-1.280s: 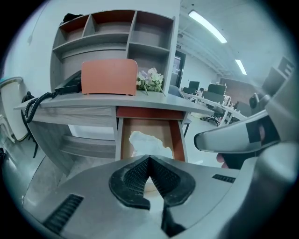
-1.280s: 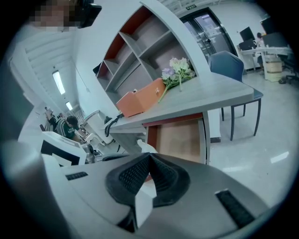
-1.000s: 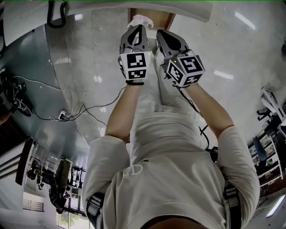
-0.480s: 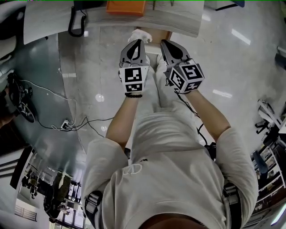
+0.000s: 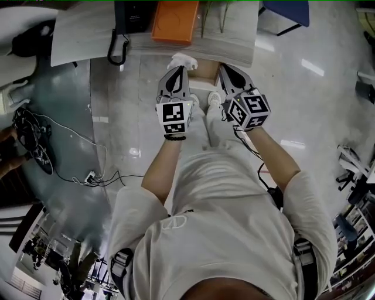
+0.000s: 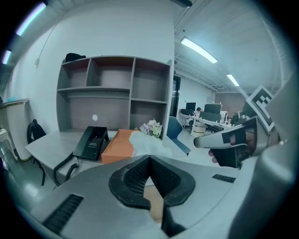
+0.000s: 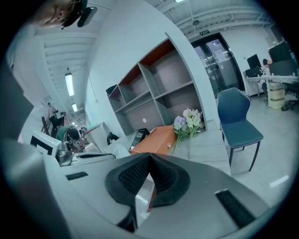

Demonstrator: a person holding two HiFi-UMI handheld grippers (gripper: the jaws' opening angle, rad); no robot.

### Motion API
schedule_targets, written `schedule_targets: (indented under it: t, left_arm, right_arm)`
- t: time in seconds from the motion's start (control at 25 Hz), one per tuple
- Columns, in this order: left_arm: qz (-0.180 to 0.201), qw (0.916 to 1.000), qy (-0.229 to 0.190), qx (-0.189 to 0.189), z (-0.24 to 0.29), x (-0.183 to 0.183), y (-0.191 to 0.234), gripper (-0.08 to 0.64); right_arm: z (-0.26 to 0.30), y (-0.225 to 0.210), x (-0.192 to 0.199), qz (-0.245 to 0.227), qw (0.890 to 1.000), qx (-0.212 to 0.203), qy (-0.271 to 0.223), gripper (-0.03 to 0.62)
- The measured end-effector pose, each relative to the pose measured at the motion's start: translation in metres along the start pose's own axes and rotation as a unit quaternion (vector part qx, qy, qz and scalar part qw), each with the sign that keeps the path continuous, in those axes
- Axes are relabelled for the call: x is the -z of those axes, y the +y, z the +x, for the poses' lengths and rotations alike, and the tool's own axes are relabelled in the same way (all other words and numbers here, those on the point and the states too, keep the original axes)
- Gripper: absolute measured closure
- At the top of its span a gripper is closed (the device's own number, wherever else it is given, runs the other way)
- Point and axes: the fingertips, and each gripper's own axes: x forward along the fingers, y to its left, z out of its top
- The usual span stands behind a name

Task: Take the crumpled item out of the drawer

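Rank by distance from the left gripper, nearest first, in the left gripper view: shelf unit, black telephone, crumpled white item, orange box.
1. The crumpled white item: at the tips of the left gripper.
2. The orange box: on the desk, just behind and to the left.
3. The black telephone: further left on the desk.
4. The shelf unit: at the back of the desk.

You are working with two grippers: one left gripper (image 5: 177,69) and one right gripper (image 5: 225,66). You can count one crumpled white item (image 5: 183,60). On the single counter (image 5: 82,32) there are one black telephone (image 5: 132,17), one orange box (image 5: 174,22) and one bunch of flowers (image 7: 189,120). Around it you have one shelf unit (image 6: 114,98) and one blue chair (image 7: 238,121).
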Motion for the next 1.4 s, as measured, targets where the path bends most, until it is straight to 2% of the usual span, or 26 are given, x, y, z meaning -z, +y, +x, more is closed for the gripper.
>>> schedule_targets:
  t: [0.4, 0.56, 0.8, 1.16, 1.4]
  left_arm:
    - [0.019, 0.9983, -0.056, 0.000, -0.039, -0.072, 0.003, 0.565]
    - [0.026, 0.9976, -0.064, -0.001, -0.053, -0.084, 0.002, 0.565]
    - [0.031, 0.9939, -0.106, 0.005, -0.067, -0.133, 0.008, 0.565]
    - [0.034, 0.9826, -0.182, 0.014, -0.102, -0.207, 0.010, 0.563]
    - [0.027, 0.9713, -0.236, 0.012, -0.133, -0.250, 0.009, 0.563]
  right_arm:
    - [-0.040, 0.005, -0.075, -0.034, 0.997, 0.014, -0.065, 0.591]
    - [-0.057, 0.004, -0.089, -0.040, 0.996, 0.026, -0.071, 0.591]
    - [-0.078, 0.008, -0.135, -0.049, 0.993, 0.030, -0.105, 0.591]
    - [-0.133, 0.016, -0.207, -0.073, 0.983, 0.035, -0.165, 0.591]
    - [-0.163, 0.014, -0.245, -0.084, 0.975, 0.050, -0.198, 0.591]
